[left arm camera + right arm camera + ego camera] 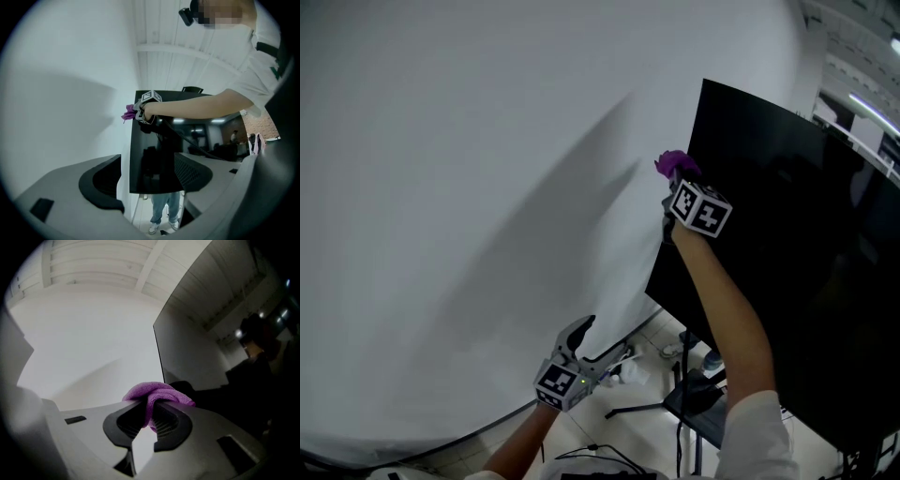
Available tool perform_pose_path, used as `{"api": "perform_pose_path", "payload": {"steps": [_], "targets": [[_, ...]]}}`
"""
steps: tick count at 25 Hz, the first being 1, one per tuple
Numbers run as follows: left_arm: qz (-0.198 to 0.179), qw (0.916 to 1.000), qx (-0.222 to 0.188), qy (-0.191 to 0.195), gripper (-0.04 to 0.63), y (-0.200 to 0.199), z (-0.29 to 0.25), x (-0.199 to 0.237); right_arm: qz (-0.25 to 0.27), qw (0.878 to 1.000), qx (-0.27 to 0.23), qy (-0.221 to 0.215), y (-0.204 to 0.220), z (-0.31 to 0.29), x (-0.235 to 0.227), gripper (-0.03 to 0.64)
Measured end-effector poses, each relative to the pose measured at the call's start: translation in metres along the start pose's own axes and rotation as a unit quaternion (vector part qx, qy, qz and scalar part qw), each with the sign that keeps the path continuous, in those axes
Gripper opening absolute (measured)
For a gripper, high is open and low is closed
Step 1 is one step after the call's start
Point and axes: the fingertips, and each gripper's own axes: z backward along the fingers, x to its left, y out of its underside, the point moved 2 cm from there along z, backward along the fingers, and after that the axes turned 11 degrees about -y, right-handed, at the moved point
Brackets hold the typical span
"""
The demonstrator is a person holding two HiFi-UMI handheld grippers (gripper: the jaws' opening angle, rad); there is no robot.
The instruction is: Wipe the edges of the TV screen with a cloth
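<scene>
Cloth [157, 392]: purple, soft pile, bunched into a small wad. In the head view it sits upper centre, at the left edge of the TV screen [787, 281] and a little below its top corner.

TV screen: black and glossy, with room lights reflected in it. It fills the right of the frame, with a white wall [487, 187] behind.

Right gripper [150, 416]: jaws clamped on the cloth, folds bulging out past their tips.

Left gripper [600, 342]: low in the frame, bottom centre, well apart from the screen. Jaws spread, nothing between them.
</scene>
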Motion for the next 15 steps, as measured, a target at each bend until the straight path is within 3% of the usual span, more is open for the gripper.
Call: {"api": "perform_pose_path", "payload": {"steps": [7, 10, 15], "targets": [[0.001, 0.9997, -0.022, 0.011, 0.339, -0.034, -0.011, -0.008, 0.043, 0.999, -0.031, 0.014, -0.098, -0.025, 0.008, 0.051], [-0.003, 0.9997, -0.012, 0.022, 0.339, -0.021, -0.01, -0.012, 0.057, 0.997, -0.045, 0.021, -0.13, -0.033, 0.011, 0.051], [0.018, 0.9998, 0.007, 0.001, 0.339, 0.002, 0.012, -0.004, 0.072, 0.995, -0.071, 0.026, -0.187, -0.029, 0.019, 0.051]]}}
